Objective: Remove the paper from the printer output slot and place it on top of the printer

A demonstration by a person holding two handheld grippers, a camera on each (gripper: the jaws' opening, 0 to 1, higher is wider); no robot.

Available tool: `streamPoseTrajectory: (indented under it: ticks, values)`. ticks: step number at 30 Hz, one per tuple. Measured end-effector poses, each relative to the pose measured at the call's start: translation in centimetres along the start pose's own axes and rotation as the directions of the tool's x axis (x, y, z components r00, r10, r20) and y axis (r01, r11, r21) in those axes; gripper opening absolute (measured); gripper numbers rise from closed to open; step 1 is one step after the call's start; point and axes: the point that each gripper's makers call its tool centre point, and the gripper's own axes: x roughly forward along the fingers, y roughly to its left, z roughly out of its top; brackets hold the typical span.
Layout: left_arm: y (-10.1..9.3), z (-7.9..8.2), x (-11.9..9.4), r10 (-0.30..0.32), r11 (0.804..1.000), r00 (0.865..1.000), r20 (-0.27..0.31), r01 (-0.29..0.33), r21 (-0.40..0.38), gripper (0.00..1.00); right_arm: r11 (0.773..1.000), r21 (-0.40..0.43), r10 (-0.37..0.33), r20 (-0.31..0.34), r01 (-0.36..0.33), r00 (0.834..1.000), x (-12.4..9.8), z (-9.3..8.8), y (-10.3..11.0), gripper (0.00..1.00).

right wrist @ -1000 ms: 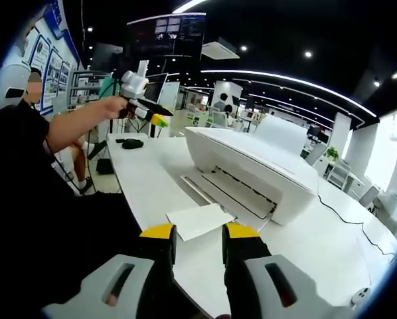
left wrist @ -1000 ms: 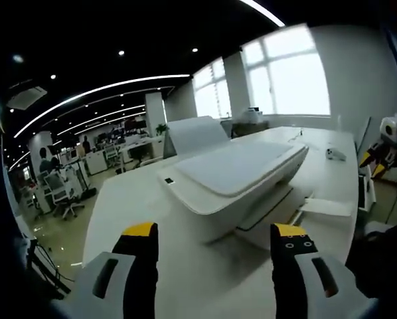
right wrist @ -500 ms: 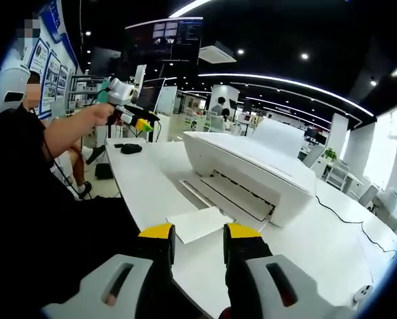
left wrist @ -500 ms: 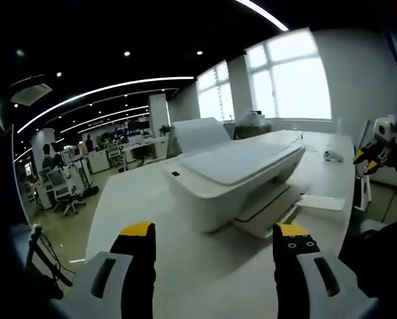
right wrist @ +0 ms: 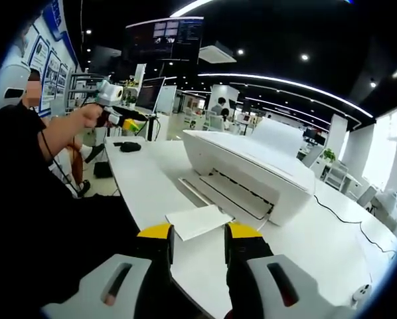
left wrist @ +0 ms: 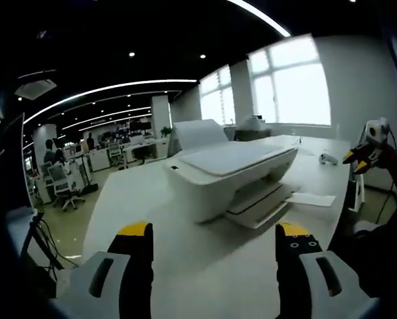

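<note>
A white printer stands on a white table; it is also the white printer in the right gripper view. A white sheet of paper lies at the end of the pulled-out output tray, near the table's edge. The same paper shows to the printer's right in the left gripper view. My right gripper is open with a narrow gap, its tips just short of the sheet. Well back from the printer, my left gripper is wide open and holds nothing.
A person's arm holds the left gripper up at the far left of the table. A black mouse and a white mouse lie on the table. A cable runs behind the printer. Desks and chairs fill the office behind.
My left gripper has drawn back from the printer, which looks smaller and farther now. The right gripper has barely moved, and the paper lies where it was.
</note>
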Motion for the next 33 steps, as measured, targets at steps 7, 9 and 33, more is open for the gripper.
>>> streamPoseTrajectory:
  ticks: [7, 9, 33]
  values:
    - [-0.1, -1.0, -0.9, 0.006, 1.0, 1.0, -0.002, -0.006, -0.022, 0.81, 1.0, 0.003, -0.005, -0.01, 0.005, 1.0, 0.1, -0.4, -0.1, 0.29]
    - [0.1, -1.2, -1.0, 0.01, 1.0, 1.0, -0.003, -0.01, -0.02, 0.81, 1.0, 0.001, -0.008, -0.009, 0.008, 1.0, 0.2, -0.3, -0.2, 0.29]
    - [-3.4, -3.3, -4.6, -0.008, 1.0, 1.0, -0.011, 0.008, -0.029, 0.81, 1.0, 0.014, -0.016, 0.012, 0.015, 1.0, 0.7, -0.1, -0.4, 0.38]
